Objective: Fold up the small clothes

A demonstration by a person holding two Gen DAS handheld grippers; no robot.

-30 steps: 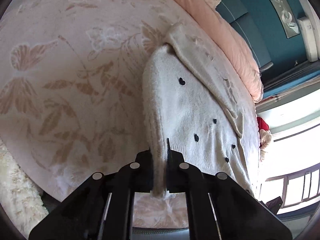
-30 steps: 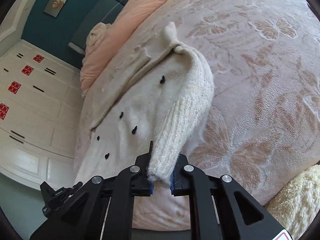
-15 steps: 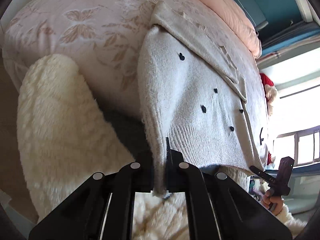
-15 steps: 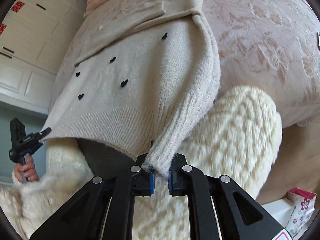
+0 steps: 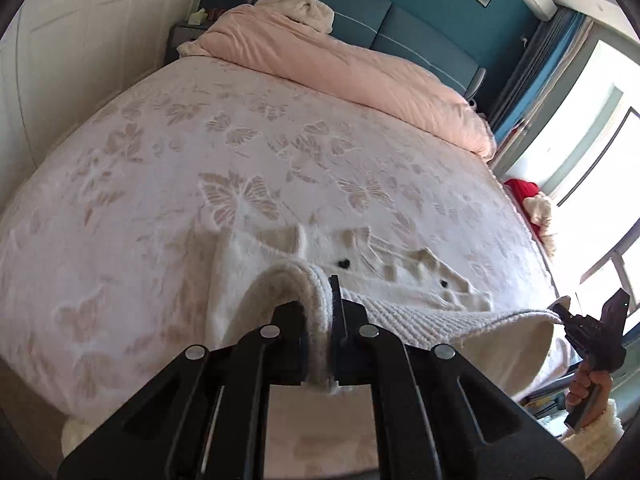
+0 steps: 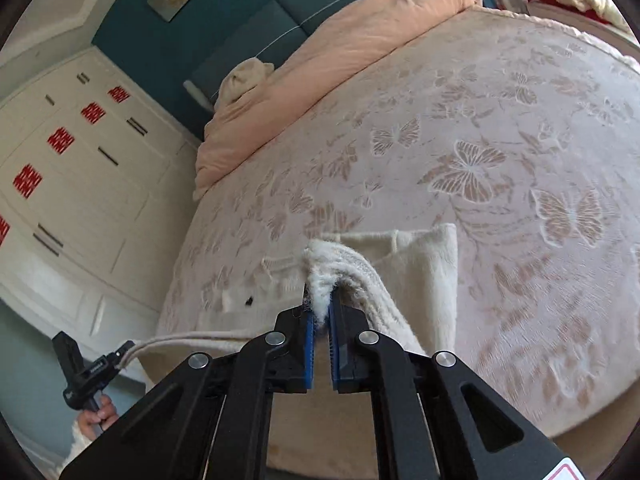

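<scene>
Our big bed (image 5: 168,184) with the butterfly cover has a little white sweater (image 5: 404,276) near its front edge.
We pinch its ribbed hem tight in both the left gripper (image 5: 325,344) and right gripper (image 6: 322,322), lifted above the bed.

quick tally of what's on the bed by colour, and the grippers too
cream sweater: 1
pink quilt: 1
cream bundle on the quilt: 1
black grippers, left gripper and right gripper, both clamped on the sweater: 2
total: 5
</scene>
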